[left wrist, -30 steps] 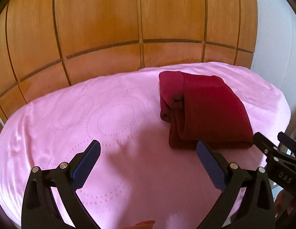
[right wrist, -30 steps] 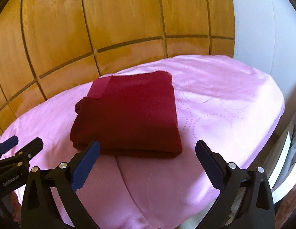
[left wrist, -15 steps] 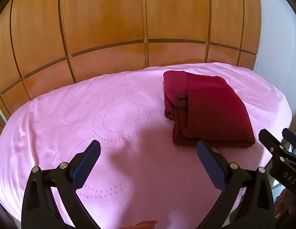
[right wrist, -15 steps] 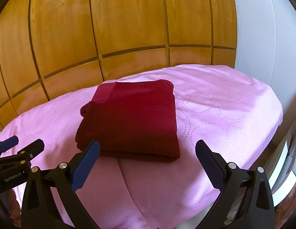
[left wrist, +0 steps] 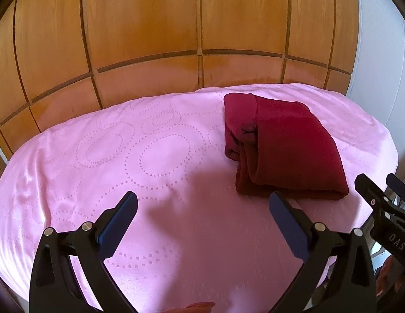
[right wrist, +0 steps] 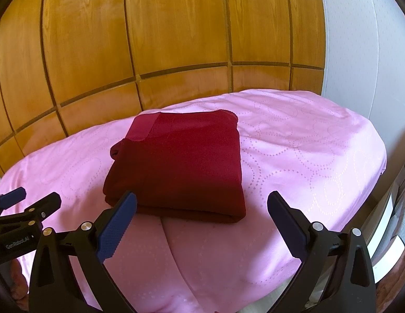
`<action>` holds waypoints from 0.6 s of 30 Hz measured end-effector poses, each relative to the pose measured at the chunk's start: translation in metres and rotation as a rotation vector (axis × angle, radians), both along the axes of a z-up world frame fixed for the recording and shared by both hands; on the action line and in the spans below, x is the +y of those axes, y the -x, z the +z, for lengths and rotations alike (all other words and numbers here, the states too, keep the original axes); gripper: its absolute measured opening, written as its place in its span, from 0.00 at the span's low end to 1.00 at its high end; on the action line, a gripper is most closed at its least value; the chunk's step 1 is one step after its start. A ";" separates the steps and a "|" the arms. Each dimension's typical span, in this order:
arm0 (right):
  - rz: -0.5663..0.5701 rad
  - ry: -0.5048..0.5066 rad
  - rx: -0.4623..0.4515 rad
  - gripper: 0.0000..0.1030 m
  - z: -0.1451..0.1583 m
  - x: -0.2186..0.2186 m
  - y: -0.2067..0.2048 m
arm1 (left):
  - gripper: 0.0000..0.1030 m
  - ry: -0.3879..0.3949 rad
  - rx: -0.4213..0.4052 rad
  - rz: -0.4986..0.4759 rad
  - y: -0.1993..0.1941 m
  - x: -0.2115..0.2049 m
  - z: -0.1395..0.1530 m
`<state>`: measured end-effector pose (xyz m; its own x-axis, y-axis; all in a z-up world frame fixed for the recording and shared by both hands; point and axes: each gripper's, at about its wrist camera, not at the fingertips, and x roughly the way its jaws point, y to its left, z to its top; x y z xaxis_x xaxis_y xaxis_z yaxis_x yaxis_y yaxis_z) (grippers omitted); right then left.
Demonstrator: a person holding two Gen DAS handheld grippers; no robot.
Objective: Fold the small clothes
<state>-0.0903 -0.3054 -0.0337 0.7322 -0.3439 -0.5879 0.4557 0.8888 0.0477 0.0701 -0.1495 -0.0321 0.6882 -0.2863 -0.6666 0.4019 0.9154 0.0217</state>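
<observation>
So the dark red garment (right wrist: 181,164) is sitting folded into a chunky rectangle on the pink bedspread (right wrist: 307,161). In the right wrist view it fills the middle of the frame, with its near folded edge just above the gap between the right gripper (right wrist: 202,210)'s two fingers, and the left blue pad (right wrist: 116,227) overlaps its lower left corner in the picture. That gripper is spread wide with nothing in it, hanging back from the cloth.

In the left wrist view the same garment (left wrist: 283,146) sits right of center, its rolled layers facing left. The left gripper (left wrist: 202,210) is also wide apart and holding nothing, and the garment's near edge ends right above its right fingertip (left wrist: 286,219). Most of what lies between its fingers is bare pink sheet with dotted ring patterns.

Each gripper peeks into the other's frame at the lower edge. Behind the bed there's wooden paneling (right wrist: 176,39), plus a white wall (right wrist: 359,39) at the upper right.
</observation>
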 end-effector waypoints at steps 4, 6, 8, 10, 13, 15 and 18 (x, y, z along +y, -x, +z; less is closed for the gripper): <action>0.001 -0.001 0.001 0.96 0.000 0.000 0.000 | 0.98 0.001 0.006 -0.003 -0.001 0.000 -0.001; -0.001 0.000 0.001 0.96 0.000 0.000 0.000 | 0.98 0.000 0.009 -0.004 -0.002 0.000 -0.001; 0.002 -0.002 0.001 0.96 0.000 -0.001 0.000 | 0.98 0.000 0.011 -0.005 -0.002 0.000 -0.002; 0.001 -0.001 0.001 0.96 0.000 0.000 0.000 | 0.98 -0.001 0.016 -0.006 -0.002 0.000 -0.002; 0.002 0.000 0.001 0.96 0.000 0.000 0.001 | 0.98 -0.001 0.022 -0.007 -0.002 0.000 -0.003; 0.001 0.002 0.001 0.96 0.000 0.001 0.001 | 0.98 0.000 0.026 -0.006 -0.002 -0.001 -0.004; 0.005 0.002 0.001 0.96 -0.001 0.000 0.000 | 0.98 0.002 0.032 -0.005 -0.002 0.000 -0.004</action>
